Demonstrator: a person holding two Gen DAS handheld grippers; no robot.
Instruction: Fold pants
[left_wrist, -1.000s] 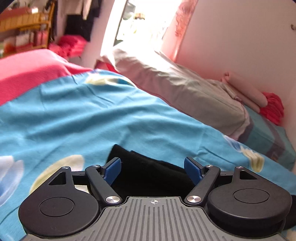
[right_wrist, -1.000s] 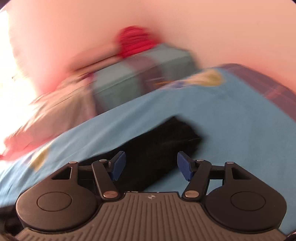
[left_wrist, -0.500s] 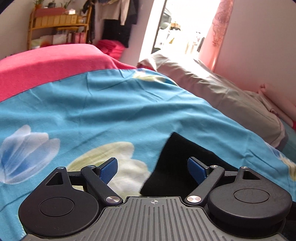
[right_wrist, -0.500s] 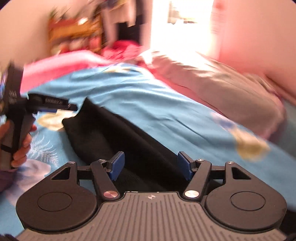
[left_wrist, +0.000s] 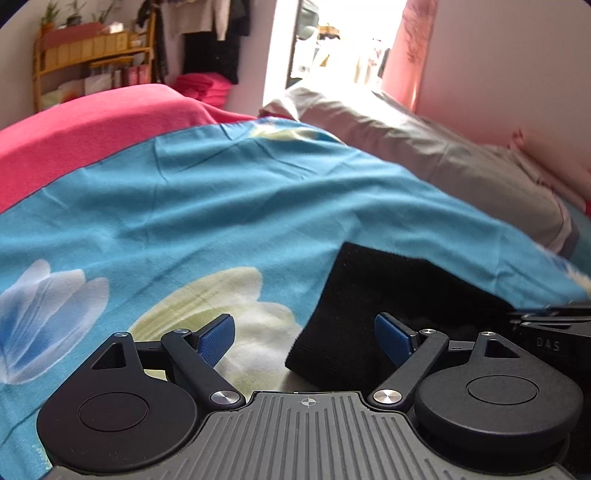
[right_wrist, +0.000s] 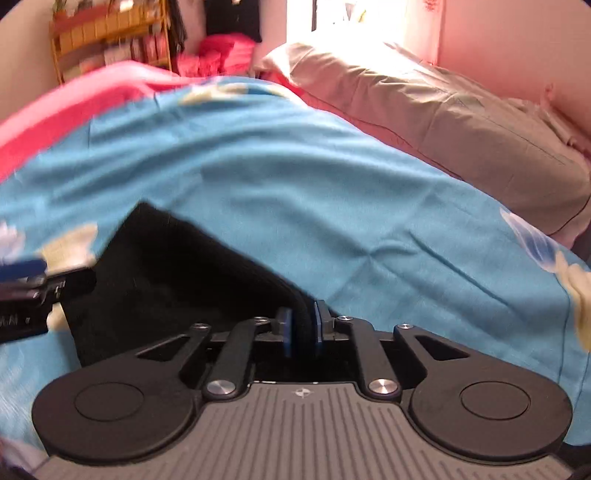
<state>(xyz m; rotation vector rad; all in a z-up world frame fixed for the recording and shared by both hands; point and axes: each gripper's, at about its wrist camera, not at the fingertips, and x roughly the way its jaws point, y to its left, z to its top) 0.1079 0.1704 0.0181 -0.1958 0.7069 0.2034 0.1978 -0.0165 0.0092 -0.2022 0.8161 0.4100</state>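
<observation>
The right claw (right_wrist: 300, 328) has just been closing, and its blue pads now pinch a thick edge of the black pants (right_wrist: 177, 280) between them. That edge looks like several stacked layers, so the bite may hold only the outer ones; on a lift the inner layers could slide out and the fold would fall apart.

The left claw (left_wrist: 304, 334) stands apart with nothing between its pads. The near corner of the pants (left_wrist: 388, 306) lies just inside its right pad, at about three o'clock from the claw's middle. Closing from here could catch only that corner, or scoop up the blue flowered bedsheet (left_wrist: 221, 221) beneath and drag it along.

The pants lie flat on the bed, running toward ten o'clock from the right claw. The two claws are close together and could collide.
</observation>
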